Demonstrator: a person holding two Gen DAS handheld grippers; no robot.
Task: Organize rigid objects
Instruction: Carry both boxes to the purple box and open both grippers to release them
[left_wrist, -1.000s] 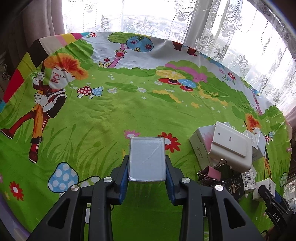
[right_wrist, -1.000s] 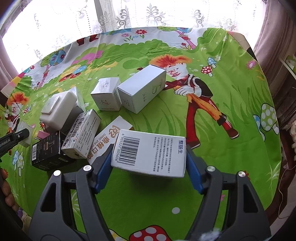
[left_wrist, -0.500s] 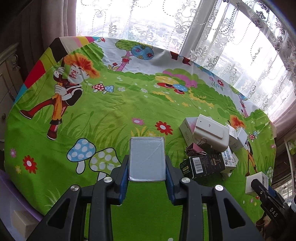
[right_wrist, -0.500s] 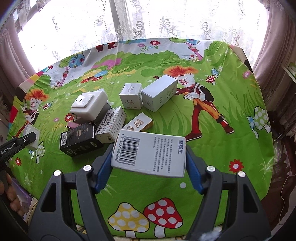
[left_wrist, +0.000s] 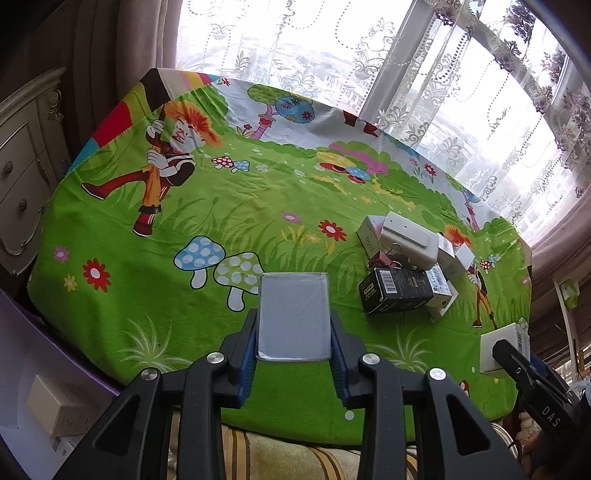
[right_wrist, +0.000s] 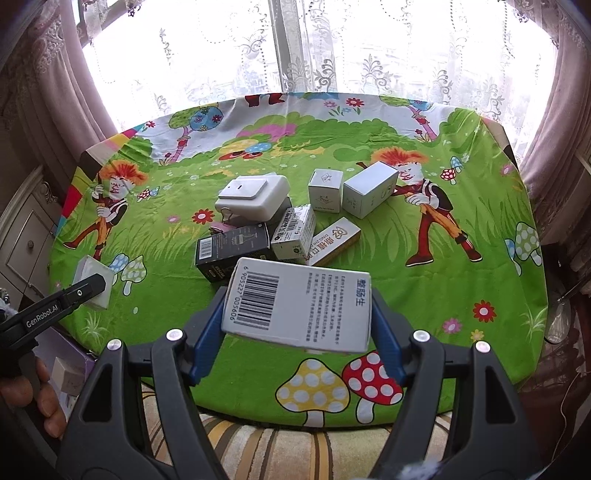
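1. Left wrist view: the left gripper (left_wrist: 293, 325) is clamping a small grey box (left_wrist: 293, 319) above the table's (left_wrist: 147, 332) near edge.
2. Right wrist view: the right gripper (right_wrist: 297, 310) is clamping a white barcode box (right_wrist: 299, 304) above the near edge, in front of the box pile (right_wrist: 291, 214) mid-table.

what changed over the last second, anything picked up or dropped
Nothing was picked up or let go. Both grippers pulled back and up from the pile, so more of the tablecloth and its near edge now show. The left gripper still clamps the small grey box, the right gripper the barcode box. The boxes left on the table lie as before.
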